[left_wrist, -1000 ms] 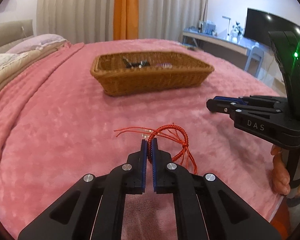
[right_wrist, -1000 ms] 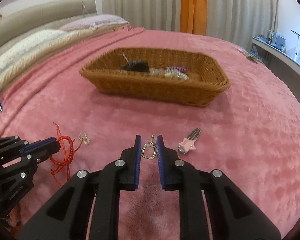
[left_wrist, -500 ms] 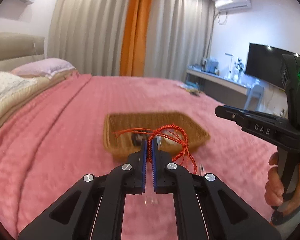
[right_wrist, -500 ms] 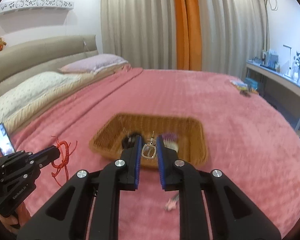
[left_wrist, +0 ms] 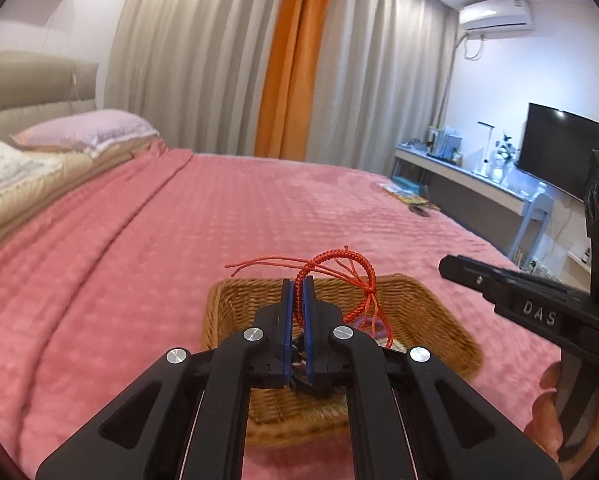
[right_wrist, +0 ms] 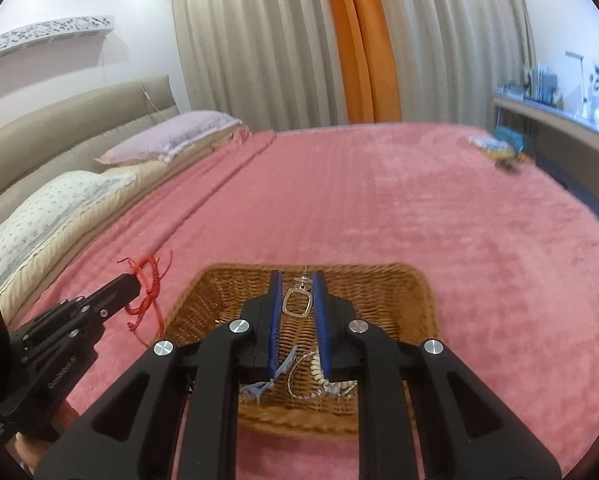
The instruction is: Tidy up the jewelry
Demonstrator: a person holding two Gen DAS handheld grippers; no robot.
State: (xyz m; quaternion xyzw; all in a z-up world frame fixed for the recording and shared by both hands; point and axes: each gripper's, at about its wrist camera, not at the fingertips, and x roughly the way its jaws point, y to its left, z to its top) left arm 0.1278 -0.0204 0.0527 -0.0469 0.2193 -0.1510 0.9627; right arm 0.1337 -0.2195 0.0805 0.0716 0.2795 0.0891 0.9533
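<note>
My left gripper (left_wrist: 298,282) is shut on a red braided cord bracelet (left_wrist: 339,266) and holds it in the air above the wicker basket (left_wrist: 431,304). The bracelet also shows in the right wrist view (right_wrist: 149,280), at the left gripper's tip (right_wrist: 133,282), left of the basket. My right gripper (right_wrist: 296,278) is shut on a square silver earring (right_wrist: 297,303) and holds it over the basket (right_wrist: 419,300). Several jewelry pieces lie in the basket, among them a pearl strand (right_wrist: 317,370). The right gripper shows at the right of the left wrist view (left_wrist: 449,266).
The basket sits on a pink blanket (right_wrist: 419,200) covering the bed. Pillows (right_wrist: 171,140) lie at the far left by the headboard. A desk (left_wrist: 459,176) and a TV (left_wrist: 563,148) stand to the right of the bed. Small items (right_wrist: 499,152) lie near the bed's far right edge.
Both grippers have risen from the blanket and moved forward over the basket, the left one carrying the red bracelet, the right one the earring. The basket now lies directly under them.
</note>
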